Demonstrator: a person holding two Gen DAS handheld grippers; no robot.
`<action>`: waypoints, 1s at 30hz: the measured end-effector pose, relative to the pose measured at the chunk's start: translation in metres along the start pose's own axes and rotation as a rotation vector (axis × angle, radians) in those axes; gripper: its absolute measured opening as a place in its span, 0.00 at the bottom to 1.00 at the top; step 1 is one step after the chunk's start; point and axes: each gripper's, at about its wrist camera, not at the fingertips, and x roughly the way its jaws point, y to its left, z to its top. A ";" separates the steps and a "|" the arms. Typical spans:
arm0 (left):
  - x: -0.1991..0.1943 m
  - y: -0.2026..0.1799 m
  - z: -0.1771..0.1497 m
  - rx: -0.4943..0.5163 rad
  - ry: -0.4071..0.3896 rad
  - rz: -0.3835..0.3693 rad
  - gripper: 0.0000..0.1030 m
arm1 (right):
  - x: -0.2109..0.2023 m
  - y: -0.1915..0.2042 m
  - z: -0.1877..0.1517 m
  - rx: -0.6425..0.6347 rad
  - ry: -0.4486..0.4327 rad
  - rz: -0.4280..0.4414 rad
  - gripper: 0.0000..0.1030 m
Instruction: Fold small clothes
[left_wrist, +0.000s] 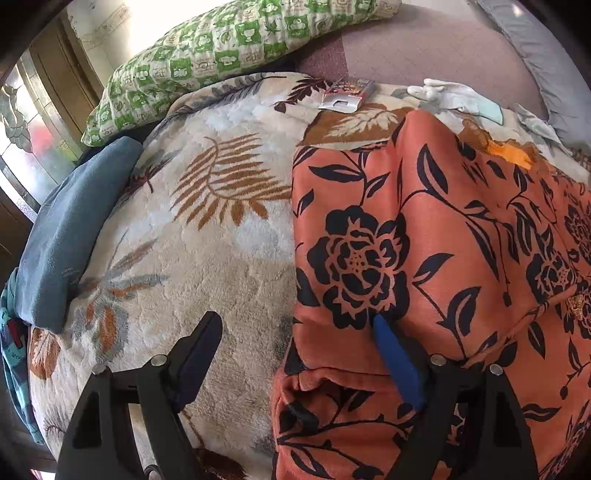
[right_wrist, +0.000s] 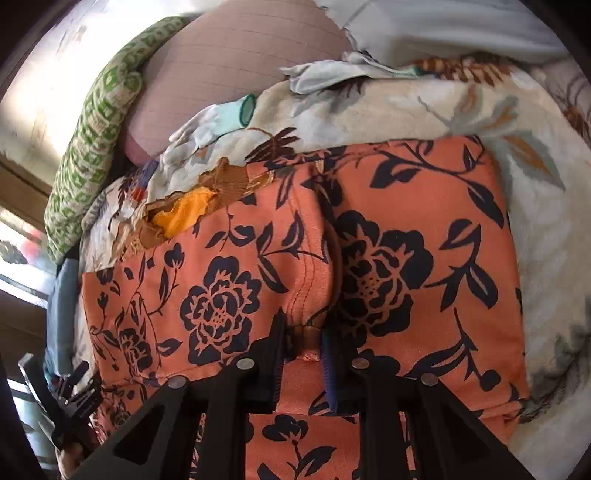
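**Right tongs pinch the orange cloth, left tongs stand wide**

My right tongs (right_wrist: 304, 332) are closed nearly all the way on a bunched ridge of the orange flowered garment (right_wrist: 258, 280). The cloth puckers up between the two fingers, and a stitched seam runs up from the pinch toward the far edge of the garment.

My left tongs (left_wrist: 295, 325) are spread wide and hold nothing. The blue-padded finger (left_wrist: 397, 362) lies over the near left part of the garment (left_wrist: 424, 240), beside a rolled fold of the cloth; whether it presses on the cloth I cannot tell. The other finger (left_wrist: 195, 358) hangs over the bare blanket (left_wrist: 221, 266), well clear of the garment's edge.

The garment lies mostly flat on the cream blanket with its brown and grey leaf pattern. In the right wrist view it fills the middle, and its left edge reaches toward my left tongs (right_wrist: 74, 398), seen low on the left. At its far edge a patch of bright orange lining and brown trim (right_wrist: 184, 214) shows.

Beyond the garment lie pale gloves (right_wrist: 207, 125) on the blanket, and a small printed card (left_wrist: 347, 94) just past its far corner. A green checked pillow (left_wrist: 221, 48) sits at the far side, with a folded blue-grey cloth (left_wrist: 70, 236) at the blanket's left edge.
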 end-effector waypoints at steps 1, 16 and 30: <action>0.000 0.001 0.000 -0.004 0.003 0.001 0.83 | -0.010 0.008 0.002 -0.040 -0.021 -0.021 0.17; -0.059 0.036 -0.002 -0.242 -0.114 -0.216 0.82 | -0.025 -0.034 -0.026 0.006 -0.050 0.002 0.59; 0.028 0.023 0.025 -0.118 0.035 -0.072 0.83 | -0.026 -0.011 0.004 0.030 -0.091 0.239 0.70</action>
